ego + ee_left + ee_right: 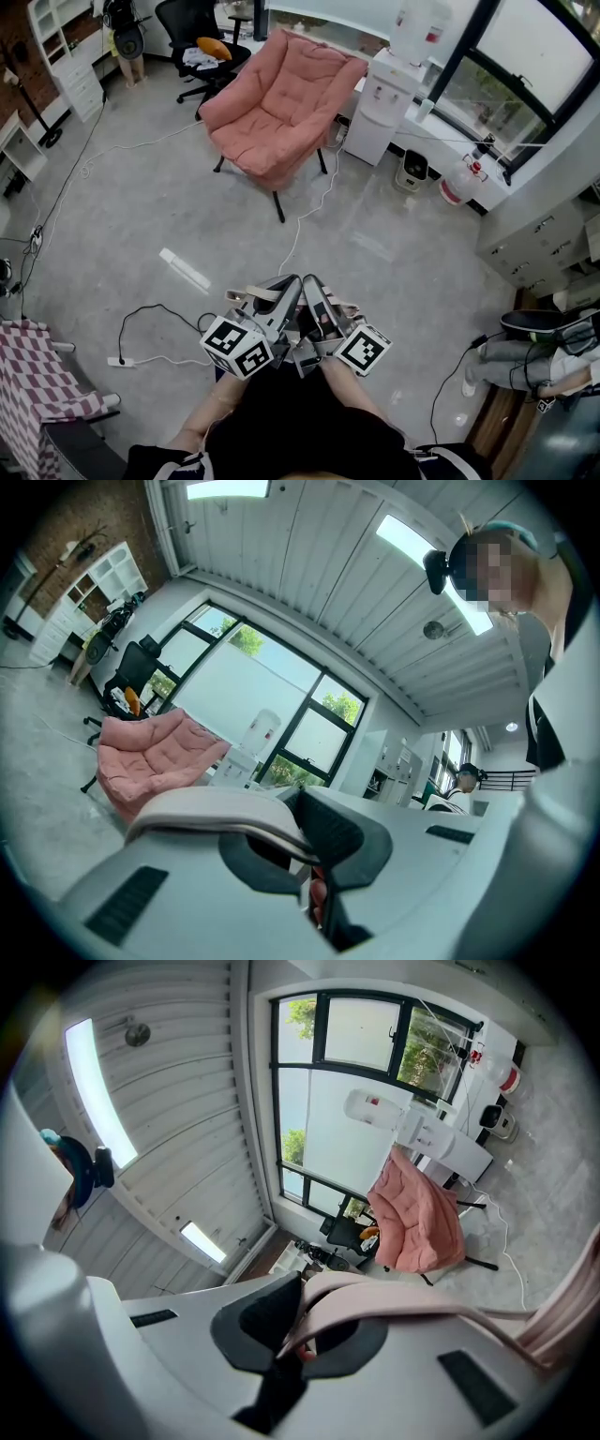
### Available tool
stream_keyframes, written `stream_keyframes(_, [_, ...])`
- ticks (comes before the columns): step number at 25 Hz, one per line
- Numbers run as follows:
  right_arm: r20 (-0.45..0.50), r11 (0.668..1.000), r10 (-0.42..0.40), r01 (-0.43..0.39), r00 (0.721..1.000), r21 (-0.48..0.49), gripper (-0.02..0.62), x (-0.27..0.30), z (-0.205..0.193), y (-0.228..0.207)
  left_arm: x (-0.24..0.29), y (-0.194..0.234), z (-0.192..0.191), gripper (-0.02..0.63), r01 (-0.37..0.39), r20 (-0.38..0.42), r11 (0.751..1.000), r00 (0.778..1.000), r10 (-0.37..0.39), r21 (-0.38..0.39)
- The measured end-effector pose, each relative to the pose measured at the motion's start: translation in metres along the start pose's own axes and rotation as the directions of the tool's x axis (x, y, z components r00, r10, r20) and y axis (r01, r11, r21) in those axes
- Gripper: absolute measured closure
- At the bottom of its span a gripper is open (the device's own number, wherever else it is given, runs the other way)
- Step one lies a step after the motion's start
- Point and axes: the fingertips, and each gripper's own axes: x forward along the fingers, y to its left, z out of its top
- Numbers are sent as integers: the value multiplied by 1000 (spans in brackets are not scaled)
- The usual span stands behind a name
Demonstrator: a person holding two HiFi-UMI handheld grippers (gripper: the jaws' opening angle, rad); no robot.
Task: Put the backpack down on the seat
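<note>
Straight ahead across the grey floor stands the pink armchair (281, 98), its seat bare; both gripper views also show this armchair (155, 757) (417, 1218). My left gripper (286, 289) and right gripper (317, 291) are held close together in front of my body, pointing at the chair. The left gripper (298, 808) is shut on a pale strap (216, 808) of the backpack. A pinkish strap (394, 1302) is clamped in the right gripper (302, 1302). The backpack's body is hidden below the grippers.
A white water dispenser (389, 94) stands right of the armchair, with a small heater (412, 169) and a water jug (459, 183) beyond. A black office chair (202, 47) is behind it. A power strip (117, 361) lies at left, a person's legs (525, 361) at right.
</note>
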Motion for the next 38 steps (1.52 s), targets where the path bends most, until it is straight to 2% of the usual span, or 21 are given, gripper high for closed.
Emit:
stream_keyframes(8, [6, 1000, 19, -19, 1000, -20, 558, 64, 15, 6, 24, 43, 40, 588, 13, 6, 1000, 1000, -13, 10])
stream_keyframes(11, [5, 1000, 11, -11, 1000, -20, 558, 89, 18, -1, 33, 63, 53, 588, 17, 10, 1000, 1000, -17, 20])
stream_keyframes(14, [-8, 1000, -18, 18, 1000, 0, 558, 116, 22, -11, 44, 87, 68, 589, 19, 11, 1000, 1000, -19, 5])
stream_keyframes(17, [-26, 1000, -11, 11, 1000, -3, 558, 145, 22, -13, 50, 106, 84, 588, 32, 28, 999, 999, -31, -15])
stream_keyframes(20, [-42, 1000, 8, -9, 999, -20, 558, 172, 23, -15, 59, 125, 97, 588, 25, 37, 1000, 999, -25, -3])
stream_keyframes(24, [-53, 1000, -19, 18, 998, -14, 558, 202, 28, -26, 72, 152, 116, 588, 11, 35, 1000, 999, -11, 5])
stream_keyframes(29, [-50, 1000, -12, 12, 999, 8, 558, 239, 35, -32, 88, 182, 133, 588, 3, 36, 1000, 999, -4, 8])
stream_keyframes(38, [-37, 999, -26, 25, 999, -19, 558, 289, 41, -45, 108, 228, 152, 588, 14, 23, 1000, 1000, -13, -15])
